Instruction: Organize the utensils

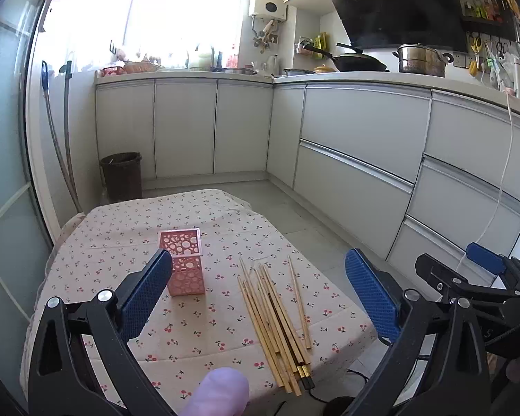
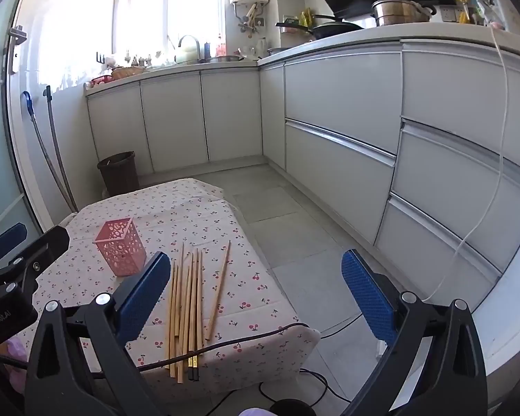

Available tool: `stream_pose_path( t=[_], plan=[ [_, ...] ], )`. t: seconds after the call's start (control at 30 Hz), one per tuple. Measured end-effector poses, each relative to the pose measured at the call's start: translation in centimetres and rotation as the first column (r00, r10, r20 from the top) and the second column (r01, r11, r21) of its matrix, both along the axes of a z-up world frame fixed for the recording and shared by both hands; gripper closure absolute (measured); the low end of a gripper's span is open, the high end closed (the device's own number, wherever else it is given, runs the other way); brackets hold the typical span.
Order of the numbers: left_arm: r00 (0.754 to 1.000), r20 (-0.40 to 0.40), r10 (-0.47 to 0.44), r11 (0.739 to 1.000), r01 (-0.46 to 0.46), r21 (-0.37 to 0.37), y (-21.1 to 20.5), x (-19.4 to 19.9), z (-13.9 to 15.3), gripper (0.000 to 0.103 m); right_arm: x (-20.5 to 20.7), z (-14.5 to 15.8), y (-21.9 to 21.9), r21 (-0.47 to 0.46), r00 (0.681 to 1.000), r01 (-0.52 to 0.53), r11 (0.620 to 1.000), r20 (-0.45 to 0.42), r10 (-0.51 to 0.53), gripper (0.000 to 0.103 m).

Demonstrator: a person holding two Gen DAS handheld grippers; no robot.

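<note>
A: How many things are on the table [image 1: 128, 232]?

B: One pink holder [image 1: 183, 265] with round cut-outs, standing upright on the cherry-print cloth, and a bundle of chopsticks [image 1: 275, 315] lying flat just right of it, apart from it. I count roughly ten; most are pale wood, one pair is dark with gold ends, and one stick [image 2: 218, 291] lies a little off to the right of the pile

A: Exact count?

B: Can't tell, they overlap

A: And the grippers?

B: Two. The left gripper [image 1: 260, 294] has its blue pads spread wide, nothing between them, hovering above the near edge of the table without touching anything. The right gripper [image 2: 256, 298] is the same: fingers fully apart, empty, over the table's near right corner

A: Anything in the holder?

B: Nothing shows above its rim [image 2: 113, 230]
</note>
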State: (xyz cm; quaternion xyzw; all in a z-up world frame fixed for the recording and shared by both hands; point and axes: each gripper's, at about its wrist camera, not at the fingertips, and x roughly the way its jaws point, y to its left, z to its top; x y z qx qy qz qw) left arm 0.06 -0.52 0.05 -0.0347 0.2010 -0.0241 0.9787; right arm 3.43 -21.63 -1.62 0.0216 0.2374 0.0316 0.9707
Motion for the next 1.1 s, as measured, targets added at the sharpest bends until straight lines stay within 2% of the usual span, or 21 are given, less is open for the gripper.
stream_pose_path(
  t=[1.1],
  plan=[
    [0.999,-0.033,-0.012,1.0,0.013,0.012,-0.6,0.3,-0.9,0.007,-0.9,-0.2,-0.9,0.027,1.0,0.014,1.0,-0.012,-0.014,0.007]
  ],
)
